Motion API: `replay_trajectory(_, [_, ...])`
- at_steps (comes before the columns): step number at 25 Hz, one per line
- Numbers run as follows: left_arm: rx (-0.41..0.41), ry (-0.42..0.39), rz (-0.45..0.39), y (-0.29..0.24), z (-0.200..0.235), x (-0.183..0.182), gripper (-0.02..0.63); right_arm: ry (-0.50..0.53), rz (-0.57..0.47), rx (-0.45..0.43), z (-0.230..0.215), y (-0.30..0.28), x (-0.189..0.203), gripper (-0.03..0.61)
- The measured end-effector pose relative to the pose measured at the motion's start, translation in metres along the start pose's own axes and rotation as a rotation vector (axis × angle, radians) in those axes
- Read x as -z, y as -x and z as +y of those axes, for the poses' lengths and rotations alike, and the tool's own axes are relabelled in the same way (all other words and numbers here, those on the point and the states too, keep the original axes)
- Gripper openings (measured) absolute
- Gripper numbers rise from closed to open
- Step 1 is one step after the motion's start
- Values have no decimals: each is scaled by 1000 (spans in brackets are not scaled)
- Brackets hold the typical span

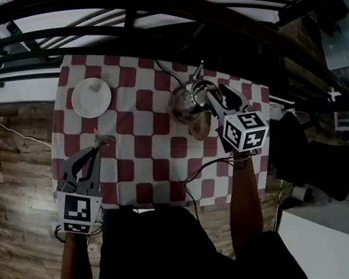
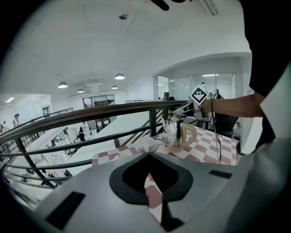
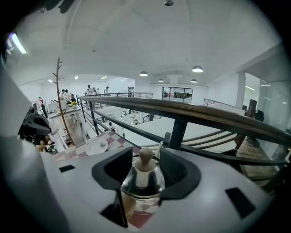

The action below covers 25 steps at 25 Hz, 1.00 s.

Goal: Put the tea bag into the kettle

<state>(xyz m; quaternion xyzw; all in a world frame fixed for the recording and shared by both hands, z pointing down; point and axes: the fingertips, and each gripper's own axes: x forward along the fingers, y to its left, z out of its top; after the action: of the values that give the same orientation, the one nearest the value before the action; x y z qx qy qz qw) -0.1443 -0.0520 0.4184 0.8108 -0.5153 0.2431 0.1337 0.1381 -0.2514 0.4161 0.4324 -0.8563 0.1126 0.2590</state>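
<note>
Right gripper (image 1: pixel 215 95), jaws wide either side of the kettle (image 1: pixel 185 103) knob (image 3: pixel 145 155), should pinch it squarely and lift the lid (image 3: pixel 143 181) straight, while the left gripper (image 1: pixel 100 144), clenched on what looks like the tea bag (image 1: pixel 104 140), hangs well apart.

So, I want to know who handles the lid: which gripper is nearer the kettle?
Right. The right gripper is right at the kettle, its open jaws either side of the lid knob. The left gripper is far off across the checked cloth, jaws shut.
</note>
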Motion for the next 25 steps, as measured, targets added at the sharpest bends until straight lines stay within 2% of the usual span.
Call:
replay_trajectory(9, [-76, 28, 4, 17, -40, 6, 3, 51, -19, -62, 0, -4, 5, 179])
replay_trajectory(16, [-97, 33, -2, 27, -56, 6, 3, 75, -32, -85, 3, -6, -3, 176])
replay_trajectory(19, [-104, 27, -11, 28, -57, 2, 3, 83, -39, -81, 2, -7, -4, 107])
replay_trajectory(25, [-102, 20, -12, 30, -59, -3, 3, 104, -73, -75, 3, -3, -7, 103])
